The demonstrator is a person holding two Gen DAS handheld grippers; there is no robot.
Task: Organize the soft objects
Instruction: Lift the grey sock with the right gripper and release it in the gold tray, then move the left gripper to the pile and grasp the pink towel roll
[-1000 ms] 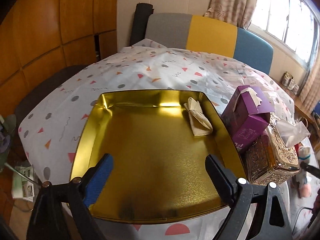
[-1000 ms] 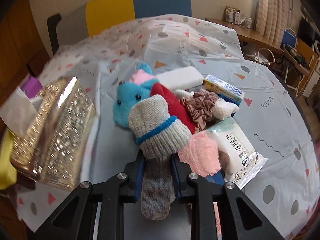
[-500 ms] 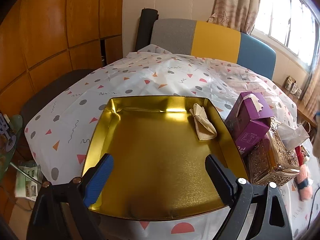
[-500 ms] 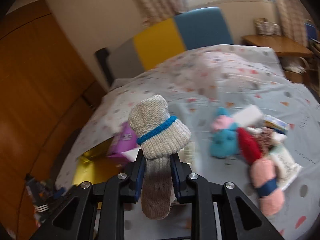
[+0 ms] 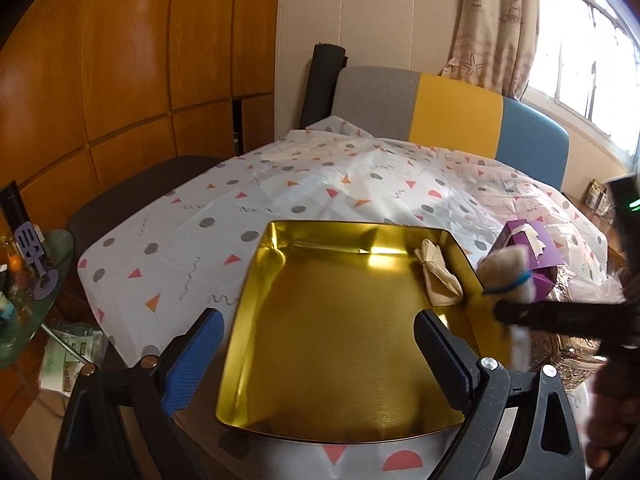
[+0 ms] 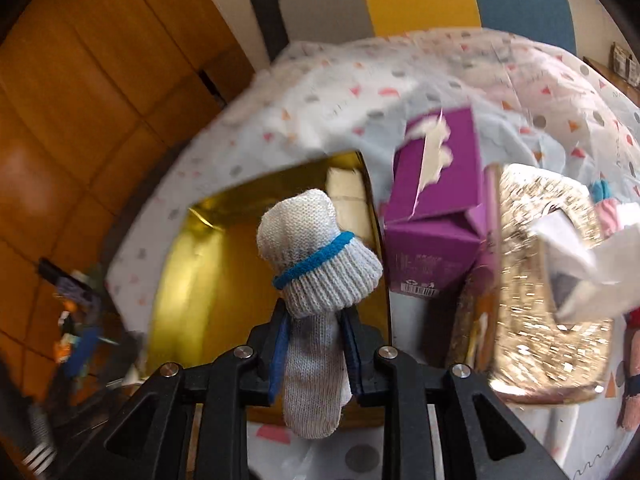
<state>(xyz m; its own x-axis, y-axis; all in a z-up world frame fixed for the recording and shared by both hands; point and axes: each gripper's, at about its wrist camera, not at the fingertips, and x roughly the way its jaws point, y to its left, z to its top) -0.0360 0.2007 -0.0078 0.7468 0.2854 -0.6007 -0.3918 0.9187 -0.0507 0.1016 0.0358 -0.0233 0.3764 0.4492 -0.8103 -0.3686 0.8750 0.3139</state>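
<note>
Right gripper [image 6: 314, 354] was clamped on a rolled knit sock [image 6: 316, 280], carried over the gold tray [image 6: 192, 280] near its right wall. Sock looked light, soft, squashy; mid-roll pinch seemed secure, loose tail dangling. Left gripper [image 5: 320, 356] had jaws apart, empty, above tray's near edge.

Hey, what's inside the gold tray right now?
Inside the gold tray lies one folded beige cloth by its far right corner. The rest looks bare, though the left gripper hides parts of the near edge.
</note>
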